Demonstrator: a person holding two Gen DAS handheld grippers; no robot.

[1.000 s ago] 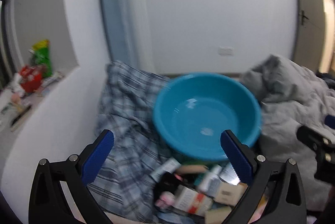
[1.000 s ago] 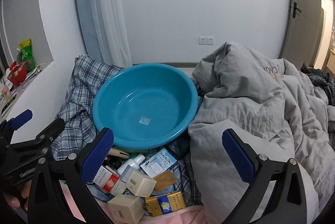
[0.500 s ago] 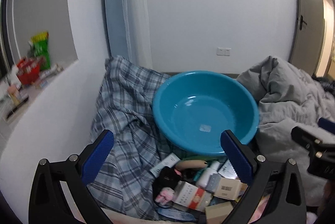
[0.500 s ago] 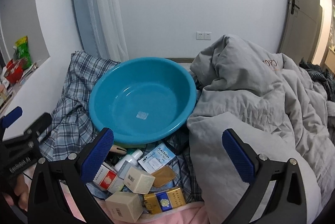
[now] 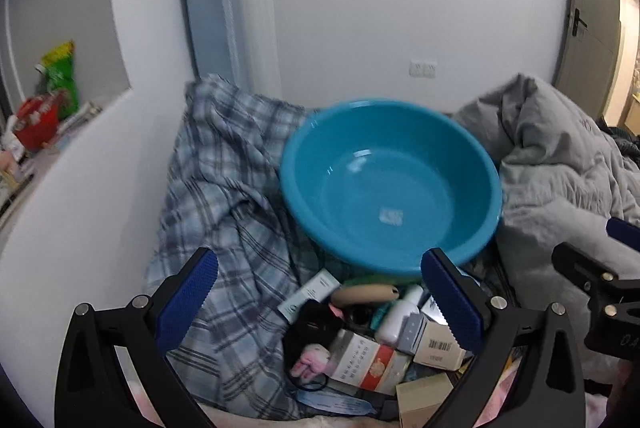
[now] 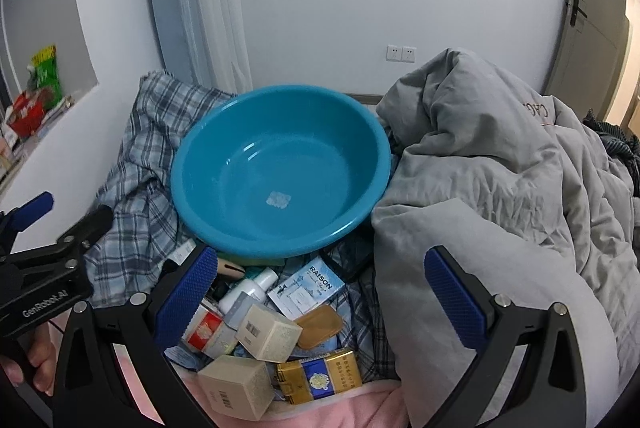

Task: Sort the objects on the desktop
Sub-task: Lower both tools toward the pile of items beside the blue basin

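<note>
An empty blue basin (image 5: 390, 184) (image 6: 280, 168) sits tilted on a bed. Below its near rim lies a heap of small items: a red-and-white box (image 5: 366, 360) (image 6: 204, 334), beige cartons (image 6: 268, 332), a white bottle (image 6: 248, 292), a RAISON box (image 6: 306, 288), a gold-and-blue pack (image 6: 320, 376) and a tan case (image 6: 318, 322). My left gripper (image 5: 320, 302) is open and empty above the heap. My right gripper (image 6: 320, 302) is open and empty just above the boxes. The left gripper also shows at the left edge of the right wrist view (image 6: 44, 240).
A plaid cloth (image 5: 224, 196) lies left of the basin and a bunched grey duvet (image 6: 500, 196) lies right of it. A white wall stands behind, with a ledge of clutter (image 5: 44, 112) at far left. A pink sheet (image 6: 360, 412) is at the near edge.
Both grippers have drawn slightly closer to the heap and the basin. Both stay open and empty. Nothing in the heap has moved.
</note>
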